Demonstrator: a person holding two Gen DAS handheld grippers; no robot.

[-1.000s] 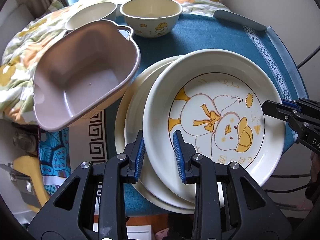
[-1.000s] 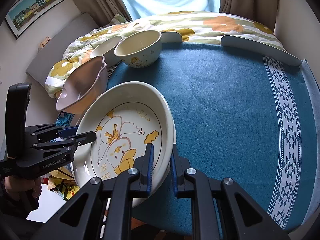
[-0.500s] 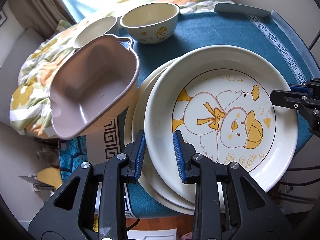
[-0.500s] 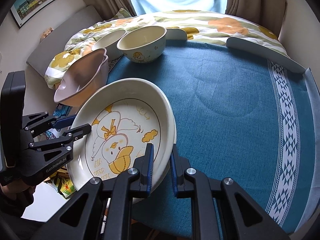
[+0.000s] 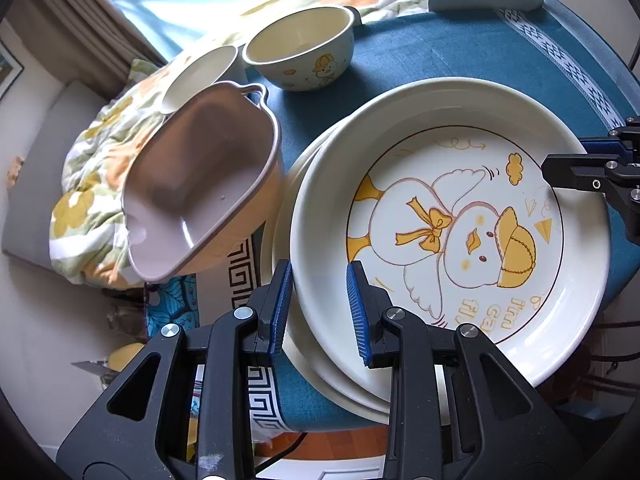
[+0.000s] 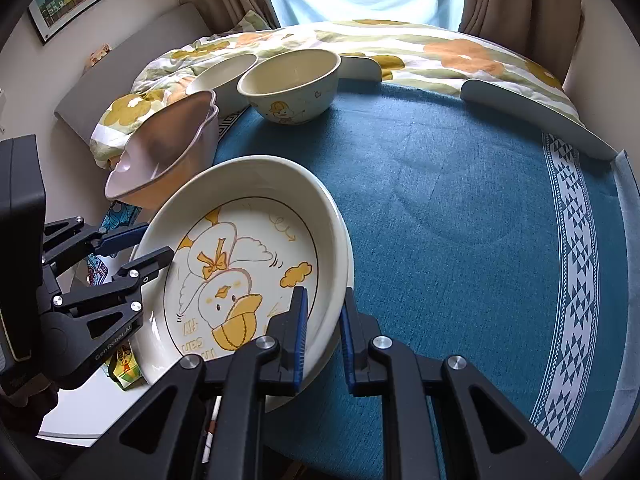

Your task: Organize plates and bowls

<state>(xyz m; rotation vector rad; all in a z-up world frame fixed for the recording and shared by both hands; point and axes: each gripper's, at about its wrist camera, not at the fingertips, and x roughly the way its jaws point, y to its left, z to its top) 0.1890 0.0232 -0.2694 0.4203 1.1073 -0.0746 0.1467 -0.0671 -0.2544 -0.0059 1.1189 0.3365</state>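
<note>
- Left tongs (image 5: 320, 312) and right tongs (image 6: 323, 334), angled downward, each clamp opposite rims of the duck plate (image 5: 452, 224).
- Since a second ago, the left view has swung; grips unchanged.

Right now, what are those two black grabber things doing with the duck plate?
A person holds the duck plate with two grippers, one on each side. The right gripper pinches its rim nearest the blue tablecloth; the left gripper grips the opposite rim. The plate sits over other plates. A pink bowl and a duck bowl wait nearby.
</note>
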